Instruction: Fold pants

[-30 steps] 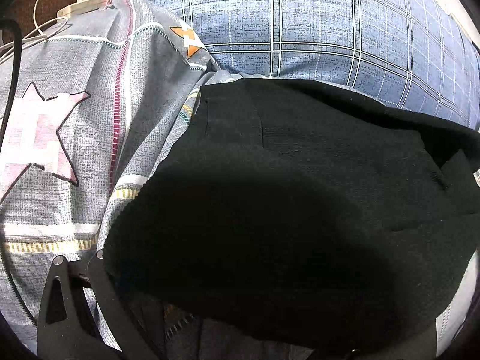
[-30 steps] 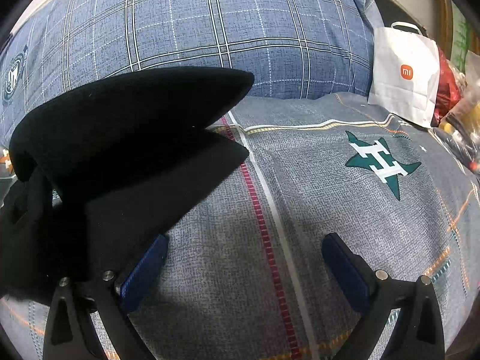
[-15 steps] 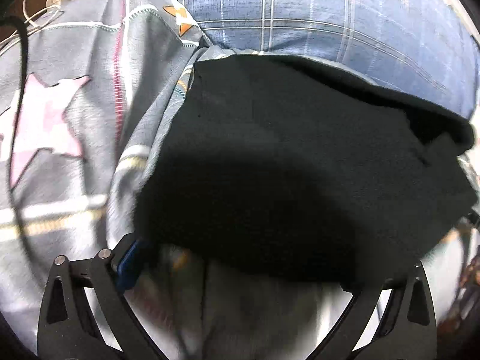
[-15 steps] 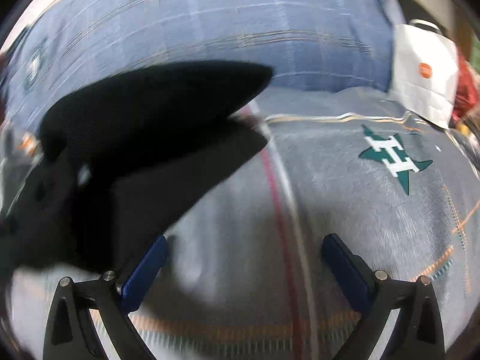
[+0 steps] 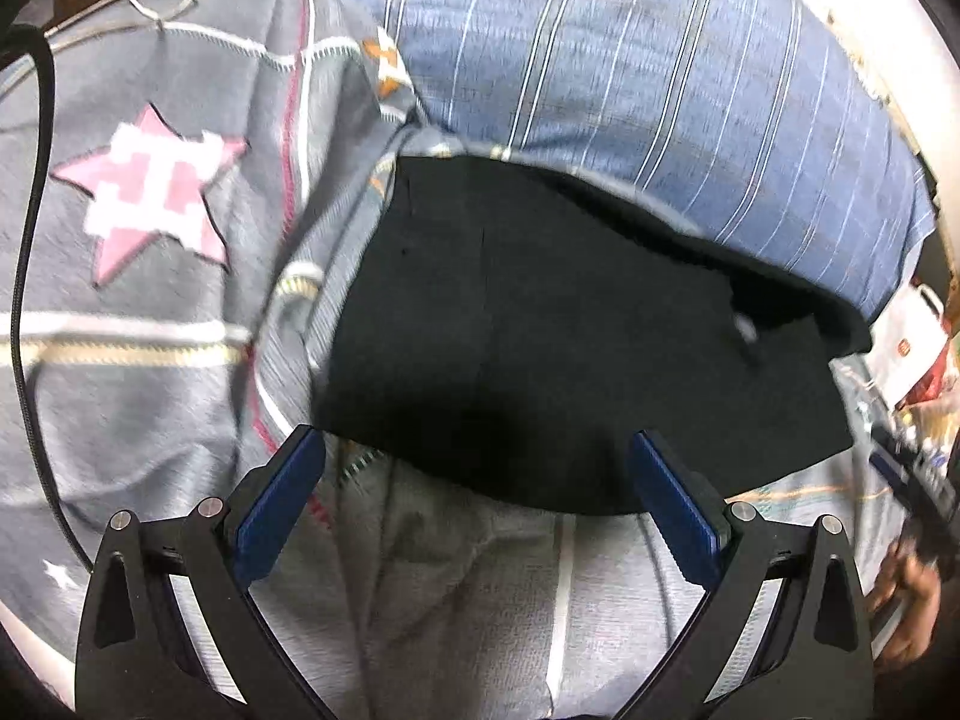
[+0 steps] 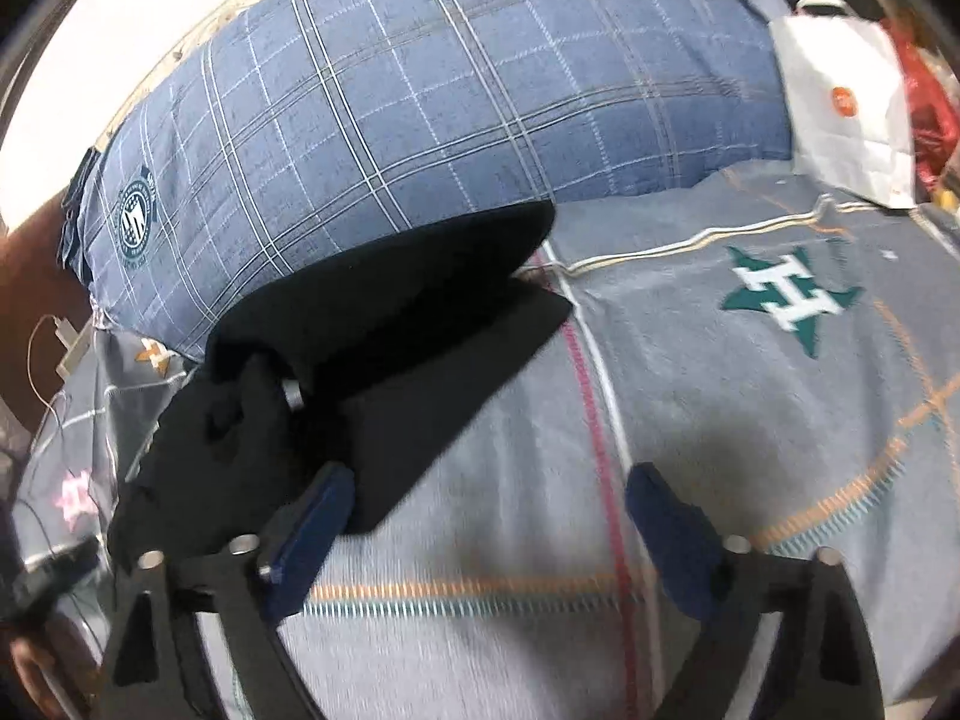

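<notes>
The black pants lie folded into a thick, matte, roughly rectangular bundle on the bed, their far edge against the foot of a plump blue plaid pillow. From the right wrist view the open end of the fold shows as two soft, wedge-shaped flaps stacked one over the other, tapering to blunt points, with a small metal button or rivet glinting near the crumpled waist. The cloth looks dense and lightly fuzzy, without sheen.

The bed is covered by a grey woven sheet printed with thin red, white and yellow-dashed stripes, a pink pixelated star on one side and a green star bearing a white H on the other. A white paper bag with an orange logo stands at the pillow's end, and a black cable and a white cord trail along the sheet's edge.

The left tool is released: its blue-padded fingers stand wide apart just short of the pants' near edge, gripping nothing. The right tool is also released; its jaws have just been closing somewhat, with only bare sheet between them, and the left pad sits beside the lower flap's corner without pinching it.
</notes>
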Demonstrator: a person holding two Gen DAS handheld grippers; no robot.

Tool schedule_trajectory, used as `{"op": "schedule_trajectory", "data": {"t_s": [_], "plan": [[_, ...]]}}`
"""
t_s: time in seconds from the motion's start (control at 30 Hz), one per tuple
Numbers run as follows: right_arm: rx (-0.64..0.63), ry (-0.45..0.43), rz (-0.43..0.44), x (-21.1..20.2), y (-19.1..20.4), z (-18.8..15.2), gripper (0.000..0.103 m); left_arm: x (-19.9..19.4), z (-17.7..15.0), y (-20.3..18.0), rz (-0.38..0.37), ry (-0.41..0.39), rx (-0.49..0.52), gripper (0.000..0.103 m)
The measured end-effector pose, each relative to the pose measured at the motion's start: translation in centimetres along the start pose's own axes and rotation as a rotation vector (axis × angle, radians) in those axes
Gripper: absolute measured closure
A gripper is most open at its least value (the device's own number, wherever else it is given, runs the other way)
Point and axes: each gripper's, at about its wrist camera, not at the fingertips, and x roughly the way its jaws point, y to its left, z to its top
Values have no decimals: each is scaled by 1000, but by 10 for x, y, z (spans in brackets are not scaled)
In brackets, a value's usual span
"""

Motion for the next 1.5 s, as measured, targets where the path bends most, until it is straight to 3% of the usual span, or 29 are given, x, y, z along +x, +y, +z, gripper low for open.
{"op": "schedule_trajectory", "data": {"t_s": [0.2,0.27,0.33,0.4,0.47,0.57,0.7,0.8,0.87,1.0,1.1,1.17,1.23,1.3,1.33,1.5], "plan": [[70,42,13,66,-8,28,22,26,5,-4,-7,31,-48,1],[42,4,-11,74,-2,36,22,35,11,-6,-14,40,-76,1],[27,0,1,85,4,43,34,37,14,-9,-6,22,-94,1],[9,-4,2,96,9,48,68,40,17,-11,1,23,-98,1],[14,-12,16,99,9,49,82,39,17,-11,-1,20,-101,1],[48,-29,56,84,-1,45,90,39,15,-10,-4,9,-82,1],[17,-107,34,35,-1,41,98,35,10,-9,-11,6,-73,1],[32,-187,5,-22,-15,28,98,27,6,-7,-30,29,-83,1],[39,-197,-29,-40,-24,20,98,23,4,-5,-47,49,-84,1],[58,-124,-32,-33,-33,3,98,11,-6,-1,-58,60,-80,1],[104,-70,51,-21,-30,-10,98,5,-12,-1,-57,64,-96,1],[86,-51,53,-11,-22,-14,96,2,-14,-1,-61,70,-102,1],[63,-18,52,-2,-15,-15,88,-2,-17,0,-67,76,-107,1],[61,6,74,6,-11,-16,64,-3,-17,1,-66,76,-109,1],[64,3,81,7,-9,-17,59,0,-15,0,-64,75,-109,1],[72,28,95,17,-6,-16,56,2,-9,0,-82,83,-122,1]]}}
